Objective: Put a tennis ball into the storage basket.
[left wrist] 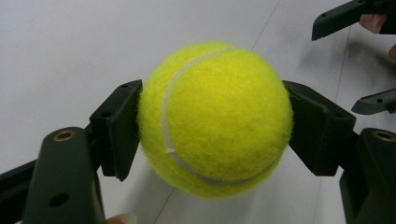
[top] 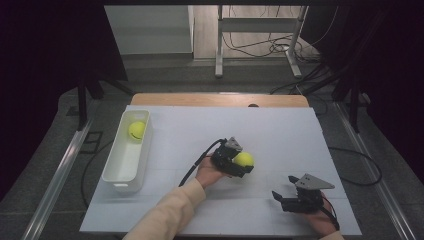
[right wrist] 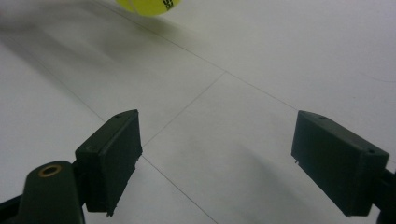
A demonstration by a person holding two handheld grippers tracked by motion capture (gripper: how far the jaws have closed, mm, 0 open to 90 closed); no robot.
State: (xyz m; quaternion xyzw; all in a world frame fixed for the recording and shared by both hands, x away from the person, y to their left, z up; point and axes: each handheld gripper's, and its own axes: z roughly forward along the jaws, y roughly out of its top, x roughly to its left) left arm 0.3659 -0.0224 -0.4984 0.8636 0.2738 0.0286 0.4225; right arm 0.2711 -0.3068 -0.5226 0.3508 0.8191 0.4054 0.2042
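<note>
A yellow tennis ball (top: 244, 159) (left wrist: 215, 119) sits between the jaws of my left gripper (top: 240, 162) (left wrist: 212, 126) at the middle of the white table; both pads press on its sides, so the gripper is shut on it. The ball hangs slightly above the table surface. A second tennis ball (top: 136, 130) lies at the far end of the white bin (top: 114, 175) on the left. My right gripper (top: 283, 199) (right wrist: 217, 161) rests near the front right of the table, jaws wide open with nothing between them. The held ball (right wrist: 148, 6) peeks in at the top edge of the right gripper view.
The white sheet (top: 280, 130) covers the table, with a wooden edge (top: 220, 99) at the back. Metal table legs and cables (top: 260, 45) stand on the floor beyond. Dark curtains flank both sides.
</note>
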